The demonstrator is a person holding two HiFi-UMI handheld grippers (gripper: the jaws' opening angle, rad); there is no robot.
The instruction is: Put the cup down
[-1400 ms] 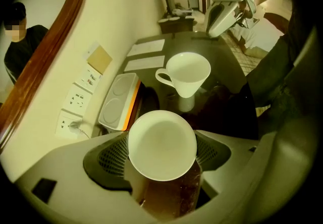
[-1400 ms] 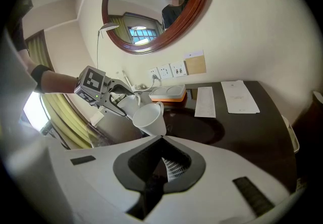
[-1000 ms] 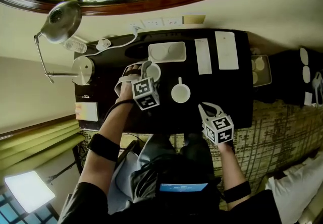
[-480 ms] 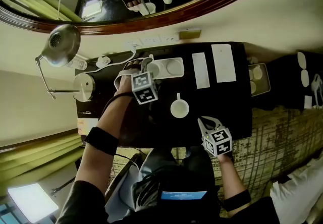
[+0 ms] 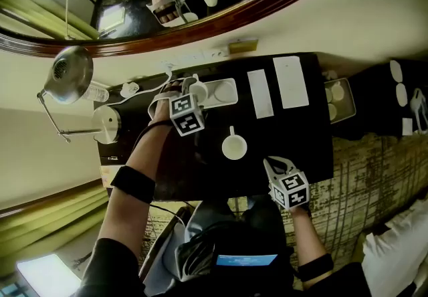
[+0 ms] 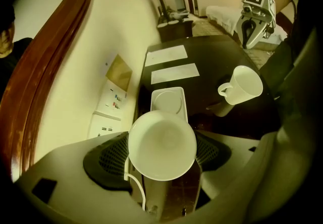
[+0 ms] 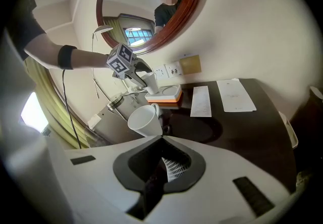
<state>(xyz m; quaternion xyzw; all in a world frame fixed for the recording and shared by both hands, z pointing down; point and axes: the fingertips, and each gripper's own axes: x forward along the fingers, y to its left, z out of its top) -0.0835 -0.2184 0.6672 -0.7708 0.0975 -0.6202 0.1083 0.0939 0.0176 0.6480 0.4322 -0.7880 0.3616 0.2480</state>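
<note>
My left gripper [image 5: 189, 90] jaws grip the cup [image 6: 161, 145] over the tray [image 6: 182, 98], twelve o'clock on the table [image 5: 294, 135]. The right gripper [image 5: 273, 167] jaws are closed and empty. The cup is not yet down.

We see a dark table [image 5: 294, 142] against the wall. On it we have a white tray [image 5: 221, 103] at the back edge and two paper sheets beside it, narrow [image 5: 260, 93] and wide [image 5: 291, 81]. A white mug [image 5: 234, 147] stands upright mid-table, apart from the tray. A kettle [image 5: 105, 124] sits at the left end.
</note>
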